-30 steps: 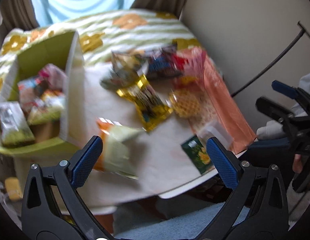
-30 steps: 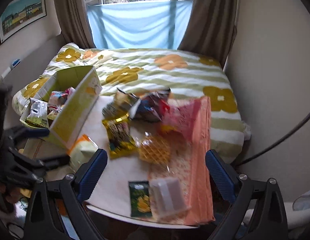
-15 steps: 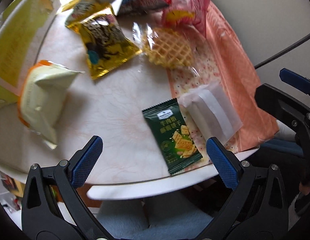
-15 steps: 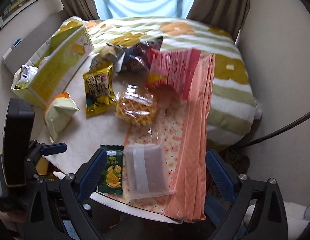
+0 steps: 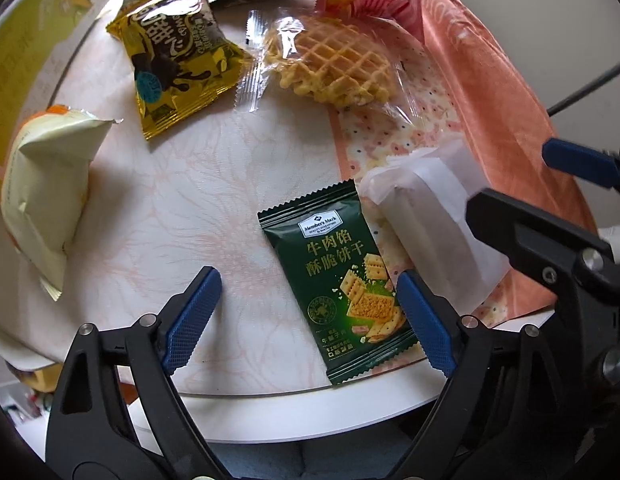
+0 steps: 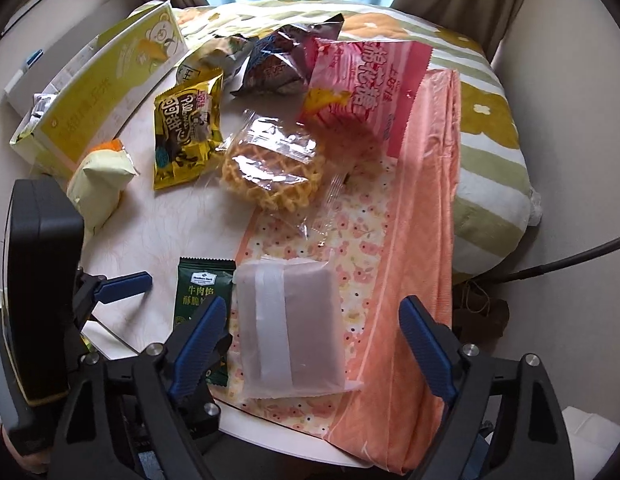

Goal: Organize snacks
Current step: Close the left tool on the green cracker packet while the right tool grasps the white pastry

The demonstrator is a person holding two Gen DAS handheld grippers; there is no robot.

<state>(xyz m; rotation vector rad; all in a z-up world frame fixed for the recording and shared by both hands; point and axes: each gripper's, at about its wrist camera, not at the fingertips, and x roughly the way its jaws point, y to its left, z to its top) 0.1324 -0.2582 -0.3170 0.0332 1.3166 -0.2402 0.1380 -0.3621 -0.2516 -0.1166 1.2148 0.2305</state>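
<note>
A dark green cracker packet [image 5: 338,292] lies flat near the table's front edge. It sits between the fingers of my left gripper [image 5: 306,292], closer to the right pad. Those jaws are closing, and the pads stand clear of the packet. Beside it, a translucent white packet [image 6: 290,328] rests on the floral cloth [image 6: 350,232]. My right gripper [image 6: 314,312] hangs over that packet, its jaws closing but apart from it. The green packet [image 6: 204,288] shows partly behind the right gripper's left finger. The white packet [image 5: 430,224] also shows in the left wrist view.
Farther back lie a yellow packet [image 6: 188,128], a wrapped waffle [image 6: 270,168], a pink bag [image 6: 362,92] and a pale green bag [image 6: 98,184]. A yellow box [image 6: 102,96] holding snacks stands at the left. A flowered bedspread [image 6: 486,128] lies behind the round white table [image 5: 182,184].
Both grippers have come down toward the table's near edge, so the green and white packets now fill the views. Both pairs of jaws have narrowed.
</note>
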